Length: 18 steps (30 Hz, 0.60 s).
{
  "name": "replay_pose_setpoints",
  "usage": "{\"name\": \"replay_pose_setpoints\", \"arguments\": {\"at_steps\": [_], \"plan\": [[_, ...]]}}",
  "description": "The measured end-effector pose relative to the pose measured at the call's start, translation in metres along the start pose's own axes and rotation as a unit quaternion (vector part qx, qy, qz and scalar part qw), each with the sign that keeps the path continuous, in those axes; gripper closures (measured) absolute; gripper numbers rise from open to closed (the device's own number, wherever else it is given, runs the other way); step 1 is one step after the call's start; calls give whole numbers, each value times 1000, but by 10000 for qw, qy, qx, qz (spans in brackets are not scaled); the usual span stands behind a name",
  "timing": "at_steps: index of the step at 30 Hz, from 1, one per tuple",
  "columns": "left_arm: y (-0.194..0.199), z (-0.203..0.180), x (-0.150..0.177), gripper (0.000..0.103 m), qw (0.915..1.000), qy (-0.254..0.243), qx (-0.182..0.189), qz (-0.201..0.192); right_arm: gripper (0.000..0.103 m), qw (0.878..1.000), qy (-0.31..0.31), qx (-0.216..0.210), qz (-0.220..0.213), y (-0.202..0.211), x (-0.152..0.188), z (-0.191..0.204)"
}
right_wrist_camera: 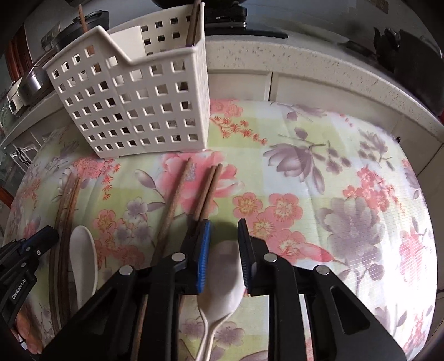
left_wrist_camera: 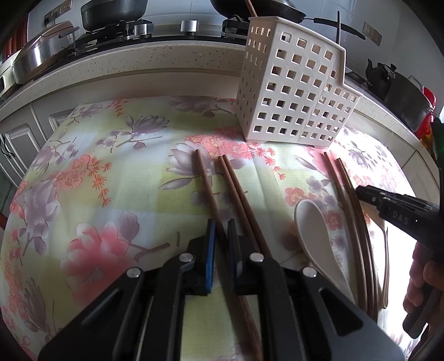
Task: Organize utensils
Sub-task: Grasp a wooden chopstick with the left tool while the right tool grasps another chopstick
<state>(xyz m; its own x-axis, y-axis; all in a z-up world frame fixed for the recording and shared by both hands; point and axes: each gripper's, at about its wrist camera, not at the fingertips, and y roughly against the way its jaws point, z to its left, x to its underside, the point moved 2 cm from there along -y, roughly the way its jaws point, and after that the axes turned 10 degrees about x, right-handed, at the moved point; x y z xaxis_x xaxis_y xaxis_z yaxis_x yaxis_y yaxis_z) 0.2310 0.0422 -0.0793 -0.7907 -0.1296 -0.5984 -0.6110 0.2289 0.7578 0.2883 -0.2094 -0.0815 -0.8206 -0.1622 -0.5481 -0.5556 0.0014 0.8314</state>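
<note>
A white perforated utensil caddy (left_wrist_camera: 294,89) stands at the back of the floral cloth; it also shows in the right wrist view (right_wrist_camera: 138,102) with chopsticks inside. My left gripper (left_wrist_camera: 222,236) is closed around a brown chopstick (left_wrist_camera: 205,183) lying on the cloth, with a pair of chopsticks (left_wrist_camera: 241,200) just right of it. A white spoon (left_wrist_camera: 316,236) and more chopsticks (left_wrist_camera: 352,216) lie further right. My right gripper (right_wrist_camera: 223,238) is open over a second white spoon (right_wrist_camera: 224,275), with one jaw on each side of its bowl.
The floral tablecloth (left_wrist_camera: 83,194) covers the table. Behind it runs a speckled counter (left_wrist_camera: 138,61) with a stove and pans (left_wrist_camera: 113,14). A dark kettle and pot (left_wrist_camera: 394,80) stand at the right. Loose chopsticks (right_wrist_camera: 177,200) lie in front of the caddy.
</note>
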Motion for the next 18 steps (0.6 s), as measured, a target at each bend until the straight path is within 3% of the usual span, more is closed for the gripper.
{"name": "replay_pose_setpoints", "arguments": {"at_steps": [18], "plan": [[-1, 3, -3, 94, 10000, 19, 37, 4, 83, 9998, 71, -200, -60, 7, -3, 14]]}}
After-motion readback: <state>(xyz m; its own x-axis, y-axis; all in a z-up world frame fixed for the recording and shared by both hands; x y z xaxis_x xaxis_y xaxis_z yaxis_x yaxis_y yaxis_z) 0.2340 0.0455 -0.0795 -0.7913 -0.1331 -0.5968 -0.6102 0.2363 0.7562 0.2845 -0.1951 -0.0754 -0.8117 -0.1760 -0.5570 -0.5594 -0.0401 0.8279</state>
